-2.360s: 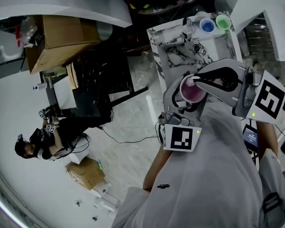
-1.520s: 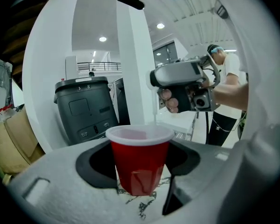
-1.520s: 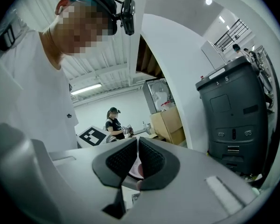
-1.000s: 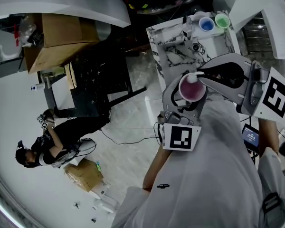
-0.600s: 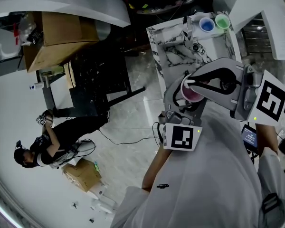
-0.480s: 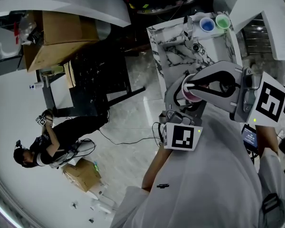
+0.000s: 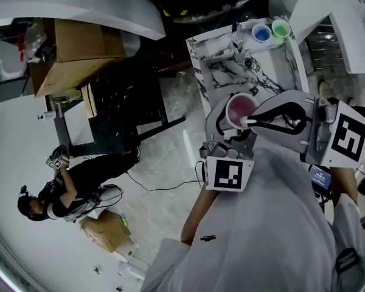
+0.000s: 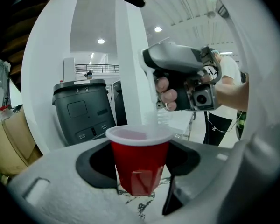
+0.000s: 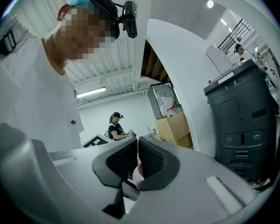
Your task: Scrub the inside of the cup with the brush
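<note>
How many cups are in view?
3: red cup in the left hand-held gripper; blue cup and green cup side by side at the counter's far edge. Others may be hidden.

Marble-pattern table (image 7: pixel 222 81) carries a blue cup (image 7: pixel 261 33) and a green cup (image 7: pixel 281 27) side by side at its far end, with a small dark item (image 7: pixel 248 62) near them.
</note>
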`<state>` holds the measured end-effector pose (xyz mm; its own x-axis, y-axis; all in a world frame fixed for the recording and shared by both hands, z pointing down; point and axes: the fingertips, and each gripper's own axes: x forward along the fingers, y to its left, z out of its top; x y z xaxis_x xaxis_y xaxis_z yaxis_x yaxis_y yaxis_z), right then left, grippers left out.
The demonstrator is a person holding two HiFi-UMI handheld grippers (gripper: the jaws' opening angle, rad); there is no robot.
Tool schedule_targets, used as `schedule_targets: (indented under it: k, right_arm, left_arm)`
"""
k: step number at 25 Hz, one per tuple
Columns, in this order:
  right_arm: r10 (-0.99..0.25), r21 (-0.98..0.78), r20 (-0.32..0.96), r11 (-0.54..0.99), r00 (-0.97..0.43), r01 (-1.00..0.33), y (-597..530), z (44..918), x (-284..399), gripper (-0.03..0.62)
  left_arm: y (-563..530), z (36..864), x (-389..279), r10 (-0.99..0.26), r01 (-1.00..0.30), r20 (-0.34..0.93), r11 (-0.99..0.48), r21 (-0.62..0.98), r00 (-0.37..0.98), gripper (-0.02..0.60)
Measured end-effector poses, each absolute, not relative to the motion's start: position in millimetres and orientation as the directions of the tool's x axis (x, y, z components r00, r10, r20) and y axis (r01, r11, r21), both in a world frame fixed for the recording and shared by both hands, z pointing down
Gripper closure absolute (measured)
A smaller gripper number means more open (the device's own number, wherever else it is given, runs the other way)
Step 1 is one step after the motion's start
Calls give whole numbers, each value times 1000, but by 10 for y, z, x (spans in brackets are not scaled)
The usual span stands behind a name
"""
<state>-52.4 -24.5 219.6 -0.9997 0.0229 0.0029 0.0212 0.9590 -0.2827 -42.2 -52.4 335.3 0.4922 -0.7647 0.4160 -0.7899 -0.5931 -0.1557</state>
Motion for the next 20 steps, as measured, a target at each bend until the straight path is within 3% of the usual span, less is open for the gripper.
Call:
schedule_targets:
  k: [10, 20]
  right_arm:
    - [-45, -232, 91, 971, -995, -65, -206, 2258, -286, 574]
    - [-46, -197, 31, 979, -998, -52, -269, 2153, -460, 574]
  left_arm:
    - [-301, 3309, -369, -762, -788, 404, -599, -143, 506, 289]
    - [-161, 3236, -327, -768, -796, 393, -591, -130, 506, 290]
